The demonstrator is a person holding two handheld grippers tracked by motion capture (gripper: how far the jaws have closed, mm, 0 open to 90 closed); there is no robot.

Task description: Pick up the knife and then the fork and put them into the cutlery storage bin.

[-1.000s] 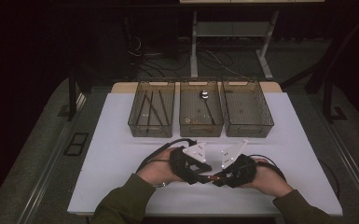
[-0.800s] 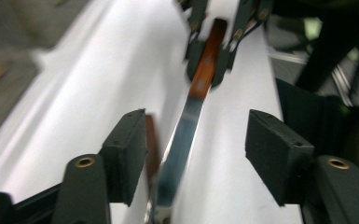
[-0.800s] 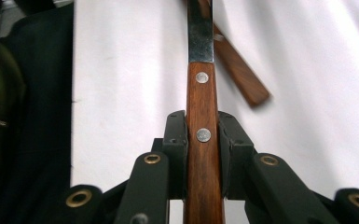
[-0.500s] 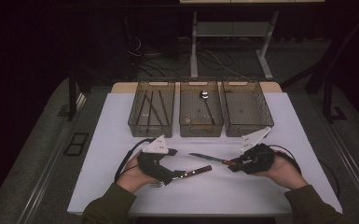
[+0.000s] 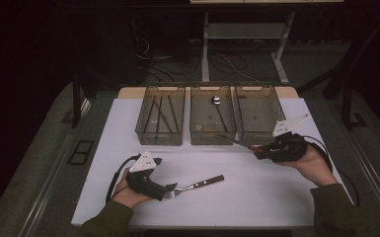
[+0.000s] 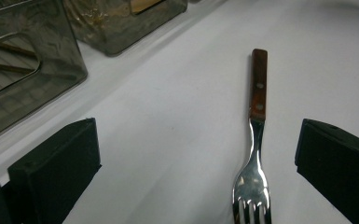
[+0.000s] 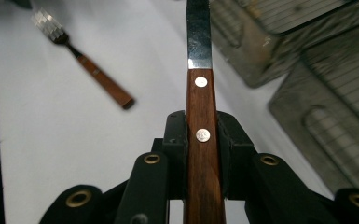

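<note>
Fork (image 5: 196,185): lies flat on the white counter (image 5: 256,197), wooden handle pointing toward the right, tines at the left claw (image 5: 170,188). In the left gripper view the fork (image 6: 254,140) lies between the jaws, nearer one of them, touched by neither.

Left claw: jaws just opened wide, released, low over the counter.

Knife (image 5: 237,142): held in the right claw (image 5: 259,149), blade toward the middle tray (image 5: 212,133). In the right gripper view the wooden handle (image 7: 201,135) sits clamped between both pads, blade pointing away.

Right claw: clenched on the knife, just in front of the right tray (image 5: 259,131).

Trays: three in a row at the far edge; left tray (image 5: 160,136) holds dark sticks, the middle one a spoon (image 5: 217,104).
</note>
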